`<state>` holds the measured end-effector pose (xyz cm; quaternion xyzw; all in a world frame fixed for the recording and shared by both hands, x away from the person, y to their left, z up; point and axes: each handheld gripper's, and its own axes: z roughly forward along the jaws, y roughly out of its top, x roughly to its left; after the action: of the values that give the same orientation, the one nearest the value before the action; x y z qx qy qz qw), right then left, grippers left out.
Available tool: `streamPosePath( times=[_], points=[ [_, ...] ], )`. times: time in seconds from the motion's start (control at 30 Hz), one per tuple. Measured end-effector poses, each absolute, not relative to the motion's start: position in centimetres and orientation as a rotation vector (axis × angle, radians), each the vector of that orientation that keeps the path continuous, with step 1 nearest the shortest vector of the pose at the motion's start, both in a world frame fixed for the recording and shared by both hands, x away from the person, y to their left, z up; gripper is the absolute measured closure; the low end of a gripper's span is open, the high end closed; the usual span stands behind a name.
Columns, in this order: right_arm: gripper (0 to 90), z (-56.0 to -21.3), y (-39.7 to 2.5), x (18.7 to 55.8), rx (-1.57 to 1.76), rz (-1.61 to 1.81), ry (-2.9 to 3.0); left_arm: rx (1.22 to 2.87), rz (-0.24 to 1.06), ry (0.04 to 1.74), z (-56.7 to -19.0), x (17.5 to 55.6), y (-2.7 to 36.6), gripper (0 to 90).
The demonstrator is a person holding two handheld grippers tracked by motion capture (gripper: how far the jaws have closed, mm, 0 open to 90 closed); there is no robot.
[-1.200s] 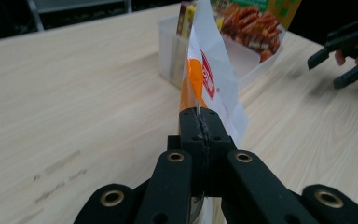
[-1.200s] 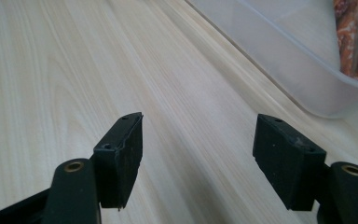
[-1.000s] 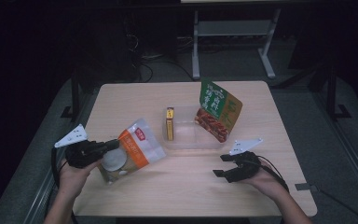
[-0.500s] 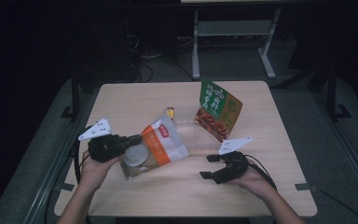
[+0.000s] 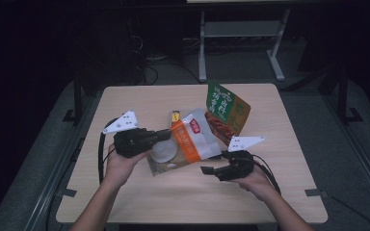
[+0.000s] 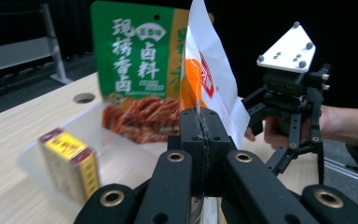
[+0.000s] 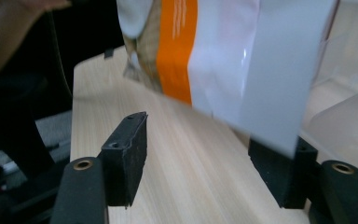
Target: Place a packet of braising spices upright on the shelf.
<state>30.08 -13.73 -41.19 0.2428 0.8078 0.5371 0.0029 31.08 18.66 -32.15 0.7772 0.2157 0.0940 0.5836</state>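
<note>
Held aloft above mid-surface (image 5: 125, 202) by the left gripper (image 6: 200, 140), fingers clamped on one edge: an orange-and-white snack pouch (image 5: 190, 142). At its four o'clock, the right gripper (image 5: 221, 169), fingers spread wide, seemingly readied to take the free edge. At twelve o'clock, a clear tray (image 6: 121, 154) with a green packet (image 5: 227, 111) and yellow box (image 6: 70, 161).

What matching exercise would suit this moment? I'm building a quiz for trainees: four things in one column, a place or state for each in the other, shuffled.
Things:
1. orange pouch
2. green pouch
3. yellow box
4. right gripper

States:
A. open, jaws apart
B. clamped by the left gripper, lifted
C. upright in the clear tray, small
D. leaning in the tray, tall

Pairs: 1-B, 2-D, 3-C, 4-A
</note>
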Motion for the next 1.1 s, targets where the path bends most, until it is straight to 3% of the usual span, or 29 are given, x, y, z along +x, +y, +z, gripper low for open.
streamPosePath(
  times=[0.4, 0.77, 1.1],
  points=[
    [53.6, -40.8, -14.8, 30.3, 0.783, 1.837, 2.481, 1.789, 0.175, 0.475, -32.6, 31.1, 16.7, 89.8],
    [89.0, -40.4, -15.1, 30.0, 0.72, 1.891, 2.468, 1.782, 0.177, 0.479, -33.0, 31.2, 16.4, 89.7],
    [90.0, -39.6, -15.2, 29.6, 0.625, 1.84, 2.509, 1.826, 0.155, 0.509, -34.8, 31.7, 16.9, 89.3]
  ],
)
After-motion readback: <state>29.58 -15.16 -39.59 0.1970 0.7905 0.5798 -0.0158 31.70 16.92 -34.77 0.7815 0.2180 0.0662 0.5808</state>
